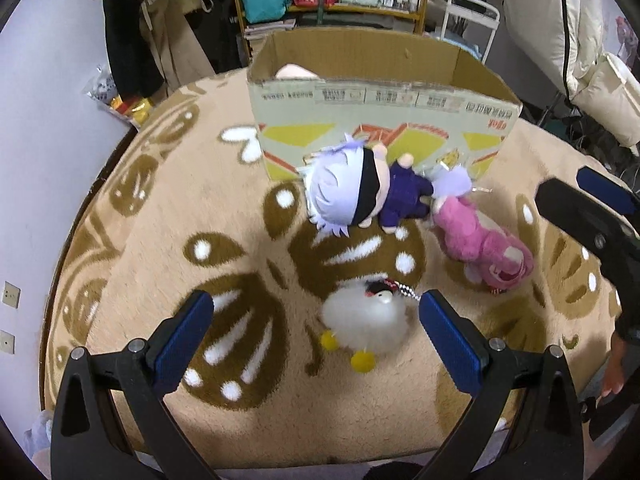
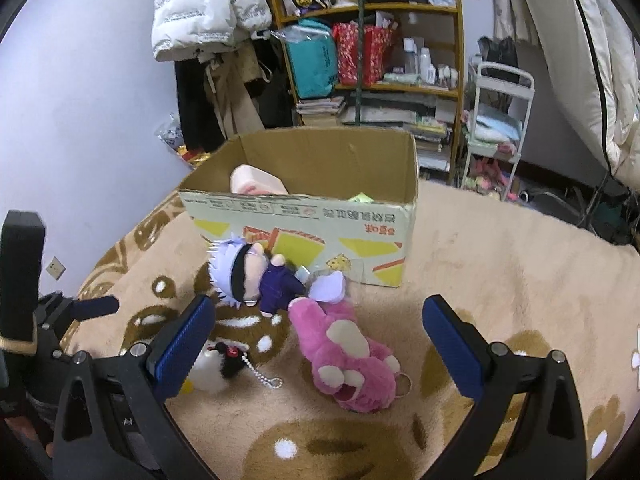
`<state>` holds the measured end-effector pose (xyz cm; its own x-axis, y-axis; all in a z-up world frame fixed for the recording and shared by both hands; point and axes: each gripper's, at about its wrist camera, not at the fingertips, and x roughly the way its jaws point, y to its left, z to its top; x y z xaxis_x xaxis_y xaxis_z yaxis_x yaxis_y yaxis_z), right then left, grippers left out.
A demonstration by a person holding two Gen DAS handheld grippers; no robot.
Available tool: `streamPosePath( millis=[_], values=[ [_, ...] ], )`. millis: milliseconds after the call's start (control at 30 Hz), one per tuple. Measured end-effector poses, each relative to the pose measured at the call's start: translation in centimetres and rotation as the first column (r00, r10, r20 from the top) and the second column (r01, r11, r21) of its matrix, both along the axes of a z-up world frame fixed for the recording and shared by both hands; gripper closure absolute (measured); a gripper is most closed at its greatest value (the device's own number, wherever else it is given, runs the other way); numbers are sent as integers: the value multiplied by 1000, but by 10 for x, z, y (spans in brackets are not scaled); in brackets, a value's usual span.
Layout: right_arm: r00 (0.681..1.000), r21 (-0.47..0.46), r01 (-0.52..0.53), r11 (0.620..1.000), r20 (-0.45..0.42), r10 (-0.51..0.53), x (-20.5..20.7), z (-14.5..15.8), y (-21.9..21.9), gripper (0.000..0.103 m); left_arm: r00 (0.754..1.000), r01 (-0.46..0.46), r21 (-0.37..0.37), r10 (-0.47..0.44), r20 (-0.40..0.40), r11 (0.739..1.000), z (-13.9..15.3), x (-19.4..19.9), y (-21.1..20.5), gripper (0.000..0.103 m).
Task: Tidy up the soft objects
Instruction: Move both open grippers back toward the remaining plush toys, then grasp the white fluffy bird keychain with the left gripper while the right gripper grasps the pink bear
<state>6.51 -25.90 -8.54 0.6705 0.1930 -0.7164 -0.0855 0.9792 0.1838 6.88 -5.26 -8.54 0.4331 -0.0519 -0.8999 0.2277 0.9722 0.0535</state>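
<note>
An open cardboard box [image 1: 380,96] [image 2: 304,216] stands on a beige rug, with a pink soft thing [image 2: 256,180] inside. In front of it lie a white-haired doll in purple [image 1: 360,192] [image 2: 256,280], a pink bear [image 1: 484,248] [image 2: 348,356], a lilac plush piece [image 1: 452,184] [image 2: 328,286] and a white fluffy chick keychain [image 1: 368,320] [image 2: 216,364]. My left gripper [image 1: 316,328] is open, with the chick between its fingertips toward the right finger. My right gripper [image 2: 316,340] is open above the pink bear. The right gripper also shows at the right edge of the left wrist view [image 1: 588,208].
The rug [image 1: 240,208] [image 2: 500,272] has brown butterfly patterns and ends near the wall on the left. Behind the box stand a shelf with bags and bottles [image 2: 372,52], hanging coats [image 2: 208,12] and a white cart [image 2: 500,120].
</note>
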Motion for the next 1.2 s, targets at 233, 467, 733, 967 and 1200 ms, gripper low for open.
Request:
streamPosePath(
  millis=[233, 467, 733, 967, 1200],
  values=[
    [995, 55, 24, 998, -100, -19, 16, -24, -9, 0, 998, 14, 20, -12, -66, 1000, -18, 7, -7, 2],
    [980, 67, 59, 996, -193, -45, 28, -52, -15, 0, 992, 38, 30, -34, -123, 999, -35, 15, -15, 2],
    [963, 124, 67, 990, -268, -31, 38, -77, -25, 0, 987, 82, 44, -75, -139, 996, -45, 17, -26, 4],
    [952, 128, 62, 990, -304, -21, 42, -89, -24, 0, 978, 88, 8, -84, -193, 996, -56, 19, -27, 29],
    [934, 64, 21, 998, -357, 3, 42, -103, -16, 12, 959, 78, -20, -81, -273, 997, -71, 23, -29, 51]
  ],
)
